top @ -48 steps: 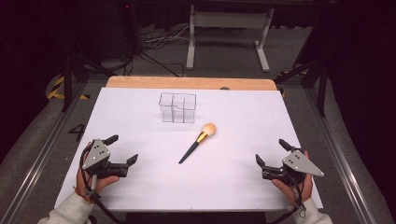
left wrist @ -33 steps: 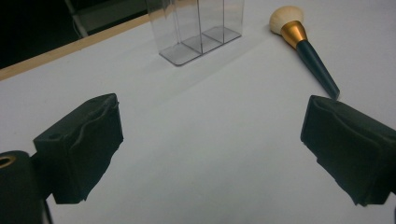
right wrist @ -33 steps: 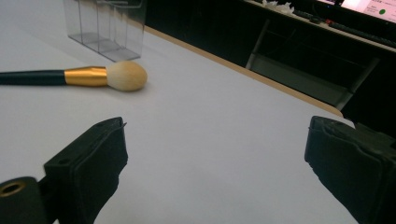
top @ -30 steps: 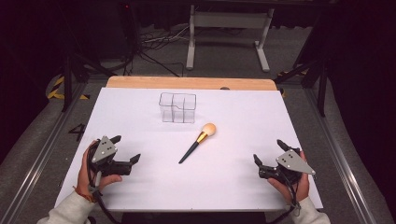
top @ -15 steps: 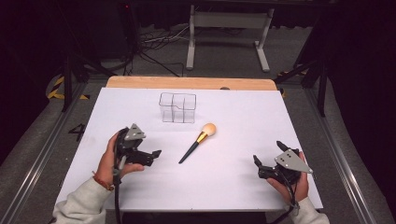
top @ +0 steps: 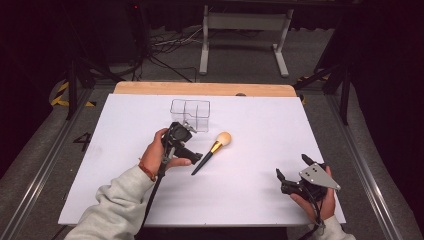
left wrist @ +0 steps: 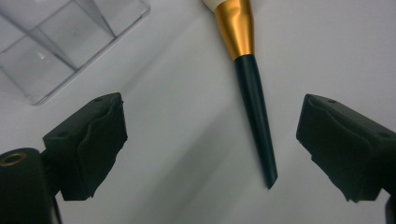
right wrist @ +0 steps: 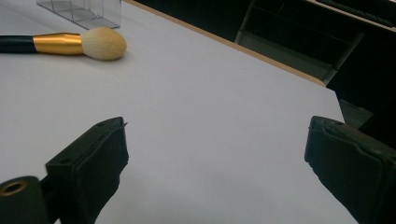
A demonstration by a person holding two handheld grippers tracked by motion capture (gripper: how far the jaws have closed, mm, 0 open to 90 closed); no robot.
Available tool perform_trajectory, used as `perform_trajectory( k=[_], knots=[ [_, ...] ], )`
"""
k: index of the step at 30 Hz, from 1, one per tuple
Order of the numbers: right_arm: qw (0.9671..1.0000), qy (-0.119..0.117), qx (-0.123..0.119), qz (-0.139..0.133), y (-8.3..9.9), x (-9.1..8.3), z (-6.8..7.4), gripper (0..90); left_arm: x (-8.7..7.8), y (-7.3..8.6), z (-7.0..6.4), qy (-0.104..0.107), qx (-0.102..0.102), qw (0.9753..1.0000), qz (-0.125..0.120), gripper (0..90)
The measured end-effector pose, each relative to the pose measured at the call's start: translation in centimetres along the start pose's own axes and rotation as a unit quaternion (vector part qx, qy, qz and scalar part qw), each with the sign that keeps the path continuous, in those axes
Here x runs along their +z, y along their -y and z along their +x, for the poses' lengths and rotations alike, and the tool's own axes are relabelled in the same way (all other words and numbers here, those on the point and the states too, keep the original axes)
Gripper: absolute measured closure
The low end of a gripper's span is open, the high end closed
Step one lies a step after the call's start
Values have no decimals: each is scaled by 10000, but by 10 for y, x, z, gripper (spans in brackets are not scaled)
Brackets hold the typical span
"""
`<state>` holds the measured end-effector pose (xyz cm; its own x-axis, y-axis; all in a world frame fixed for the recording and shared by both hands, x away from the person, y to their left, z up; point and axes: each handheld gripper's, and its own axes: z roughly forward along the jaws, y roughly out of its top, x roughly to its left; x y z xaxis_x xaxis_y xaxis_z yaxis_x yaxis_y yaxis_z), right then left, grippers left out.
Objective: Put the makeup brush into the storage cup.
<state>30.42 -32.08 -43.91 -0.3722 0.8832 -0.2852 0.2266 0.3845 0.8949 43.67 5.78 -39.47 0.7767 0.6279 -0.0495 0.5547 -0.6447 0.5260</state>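
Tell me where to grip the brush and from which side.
Grip the brush on its black handle, just below the gold ferrule. It lies flat, so come from above with the open left gripper, jaws across the handle. The tip tapers thin, and the head is soft.

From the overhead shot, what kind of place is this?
Probably a lab or studio recording bench, not a home: a table covered in plain white, loose cables on the floor behind it, and dark surroundings with a metal stand.
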Motion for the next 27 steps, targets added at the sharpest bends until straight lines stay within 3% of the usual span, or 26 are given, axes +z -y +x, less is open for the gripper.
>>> perform_trajectory(
  k=[6,11,12,14,21,24,27],
  knots=[
    [10000,55,37,35,2,-2,-2,69,20,-29,-8,218,167,9986,454,169],
    [9999,93,54,58,3,-3,-2,72,38,-48,-11,219,162,9963,814,195],
    [9999,88,55,60,3,-2,-2,72,42,-52,-11,321,109,9960,824,190],
    [9999,87,55,61,4,-2,-2,72,50,-58,-9,237,48,9956,908,188],
    [9999,101,66,93,4,-2,-3,72,69,-66,-6,370,-18,9936,1062,214],
    [9998,104,96,103,5,-1,-4,73,75,-68,-4,275,-160,9935,1097,285],
    [9998,99,80,120,5,-1,-4,74,77,-70,-5,235,-100,9938,1086,360]
  ],
)
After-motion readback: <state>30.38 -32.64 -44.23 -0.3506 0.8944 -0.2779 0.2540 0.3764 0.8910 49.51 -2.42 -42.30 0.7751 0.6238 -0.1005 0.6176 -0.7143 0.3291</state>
